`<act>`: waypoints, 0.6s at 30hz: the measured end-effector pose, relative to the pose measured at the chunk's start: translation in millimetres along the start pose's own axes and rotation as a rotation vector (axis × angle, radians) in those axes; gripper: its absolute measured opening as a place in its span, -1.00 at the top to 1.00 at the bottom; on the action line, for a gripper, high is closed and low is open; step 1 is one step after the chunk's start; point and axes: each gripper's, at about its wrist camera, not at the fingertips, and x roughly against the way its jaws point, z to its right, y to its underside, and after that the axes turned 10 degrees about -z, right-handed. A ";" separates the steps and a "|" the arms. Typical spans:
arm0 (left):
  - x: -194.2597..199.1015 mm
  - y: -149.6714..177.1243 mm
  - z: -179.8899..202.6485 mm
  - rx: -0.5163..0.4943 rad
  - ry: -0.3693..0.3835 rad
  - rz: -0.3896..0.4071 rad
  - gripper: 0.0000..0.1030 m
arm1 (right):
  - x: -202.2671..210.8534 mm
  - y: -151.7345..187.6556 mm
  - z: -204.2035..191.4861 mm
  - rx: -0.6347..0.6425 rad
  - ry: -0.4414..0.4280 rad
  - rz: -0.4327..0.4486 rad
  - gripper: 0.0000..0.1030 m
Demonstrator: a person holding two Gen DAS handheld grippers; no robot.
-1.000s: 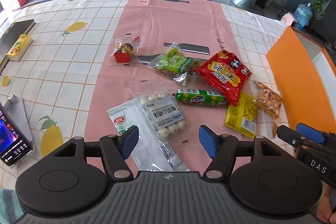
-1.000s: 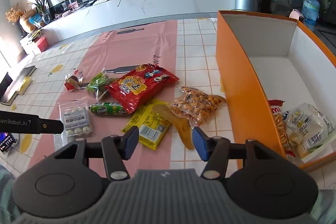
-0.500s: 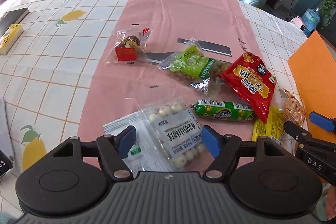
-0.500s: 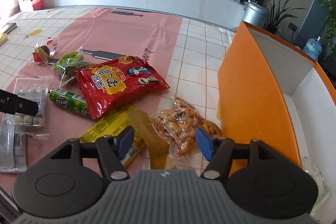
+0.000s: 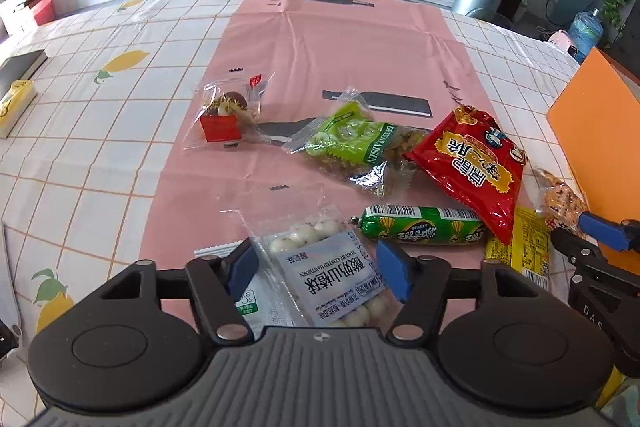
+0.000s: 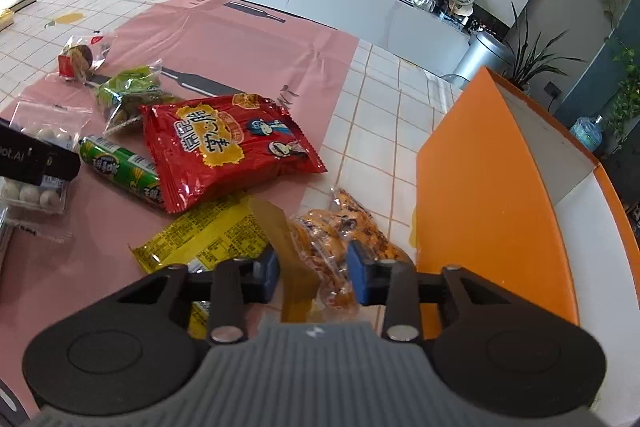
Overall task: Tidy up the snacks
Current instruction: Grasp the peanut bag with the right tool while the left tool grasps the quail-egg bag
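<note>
A lemon-print checked tablecloth (image 5: 80,155) covered the table, with a pink sheet (image 5: 340,39) laid down its middle and an orange box (image 6: 492,195) standing at the right edge, and the snacks were scattered across the pink.

Down came the left gripper (image 5: 318,269), and its blue pads had just been closing in with the clear bag of yogurt hawthorn balls (image 5: 326,267) lying between them. The pads flanked the bag's two sides, still set wide; whether they pressed it I could not tell. That bag ran lengthwise away from the camera, on top of a white sachet (image 5: 256,303).

Just beyond it lay the green sausage stick (image 5: 420,227), long axis across the left wrist view, one end tucked under the red chip bag (image 5: 472,163). Further back sat the green raisin pack (image 5: 352,143) and a small cake in a clear wrapper (image 5: 226,119), well apart from the box.

Over on the right, the right gripper (image 6: 312,277) had also just been closing, and its pads now stood close together on the clear pack of spiced peanuts (image 6: 340,239), pinching its near end. The pack stretched away from the jaws, just beside the orange wall. A yellow packet (image 6: 204,239) lay to its left, touching it.
</note>
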 end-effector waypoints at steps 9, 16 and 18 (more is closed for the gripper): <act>14.9 2.3 -9.7 0.057 0.063 0.009 0.39 | 20.6 0.3 -6.9 0.012 0.001 0.014 0.99; 28.8 13.2 -4.5 0.046 0.147 -0.032 0.57 | 52.0 1.9 -13.9 -0.003 -0.092 0.025 1.00; 32.7 17.2 -2.9 0.028 0.179 -0.054 0.59 | 59.2 7.9 -23.7 0.028 -0.113 0.024 1.00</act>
